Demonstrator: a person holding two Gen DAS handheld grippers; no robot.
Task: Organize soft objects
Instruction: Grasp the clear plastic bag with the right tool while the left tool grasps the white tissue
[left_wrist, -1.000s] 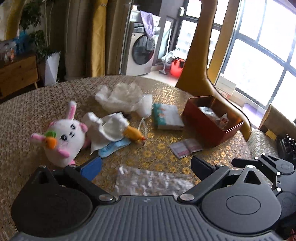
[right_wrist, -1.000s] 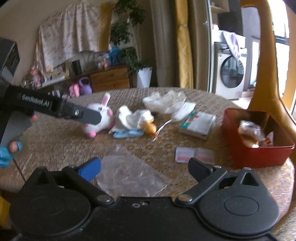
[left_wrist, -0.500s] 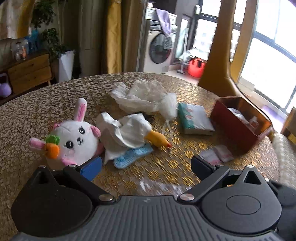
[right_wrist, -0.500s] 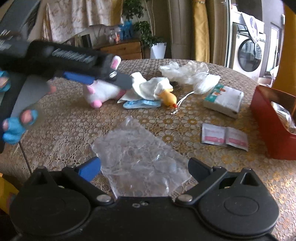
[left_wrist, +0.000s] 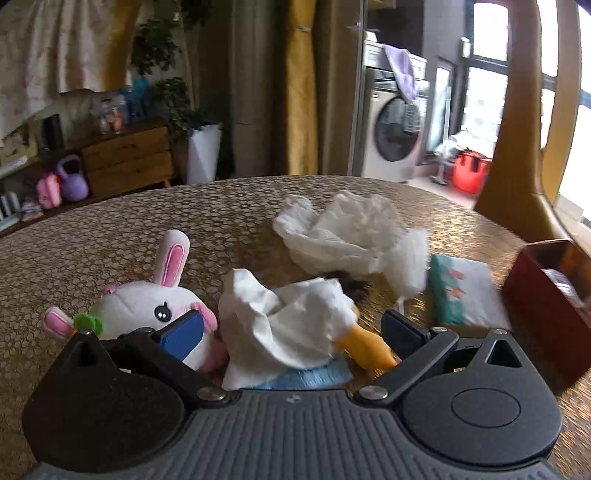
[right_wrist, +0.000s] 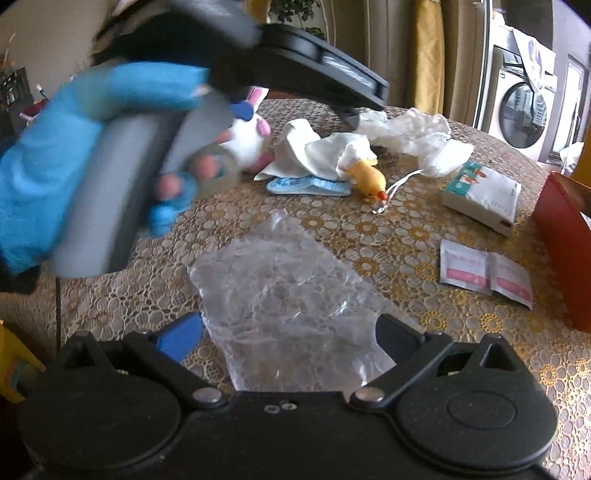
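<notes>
A white bunny plush (left_wrist: 147, 306) with pink ears lies on the gold lace tablecloth (left_wrist: 92, 258). Beside it is a crumpled white cloth (left_wrist: 288, 321) draped over a yellow duck toy (left_wrist: 364, 347) and a blue flat piece (left_wrist: 306, 378). My left gripper (left_wrist: 291, 330) is open just short of the cloth, its blue pad in front of the bunny. A crinkled clear plastic bag (right_wrist: 288, 291) lies flat, reaching between the fingers of my open right gripper (right_wrist: 288, 334). A blue-gloved hand (right_wrist: 74, 147) holds the left gripper above the bunny (right_wrist: 247, 142).
A crumpled white plastic bag (left_wrist: 347, 232) lies behind the cloth. A tissue pack (right_wrist: 480, 192), two pink-and-white sachets (right_wrist: 484, 273) and a red box (right_wrist: 561, 229) with wrapped items sit to the right. A washing machine (left_wrist: 395, 136) and a wooden cabinet (left_wrist: 129, 158) stand beyond the table.
The left gripper has moved forward and down toward the bunny and the white cloth. The right gripper has closed in on the clear plastic bag. Both stay open.
</notes>
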